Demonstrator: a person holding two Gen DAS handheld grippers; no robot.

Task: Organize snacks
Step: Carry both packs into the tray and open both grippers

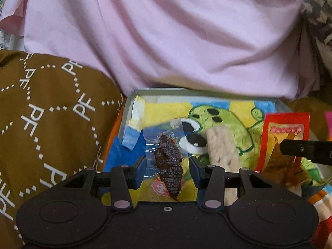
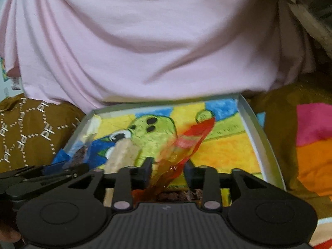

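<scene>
A shallow tray (image 1: 186,90) with a green cartoon figure painted on its floor rests against a person's lap. My left gripper (image 1: 167,166) is over its left part, its jaws closed on the sides of a clear packet holding a dark brown snack (image 1: 169,166). A pale beige bar (image 1: 220,145) lies in the tray beside it. My right gripper (image 2: 168,166) is open over the tray (image 2: 253,124), and a blurred red and orange packet (image 2: 186,143) hangs loose between its jaws. That red packet (image 1: 284,132) also shows in the left wrist view, with one of the right fingers (image 1: 300,149) in front of it.
A person in a pink shirt (image 1: 166,31) sits just behind the tray. Brown cloth printed with white letters (image 1: 51,114) covers the left side. Pink and orange fabric (image 2: 311,145) lies to the right. Some dark snack pieces (image 2: 178,196) show under the right gripper.
</scene>
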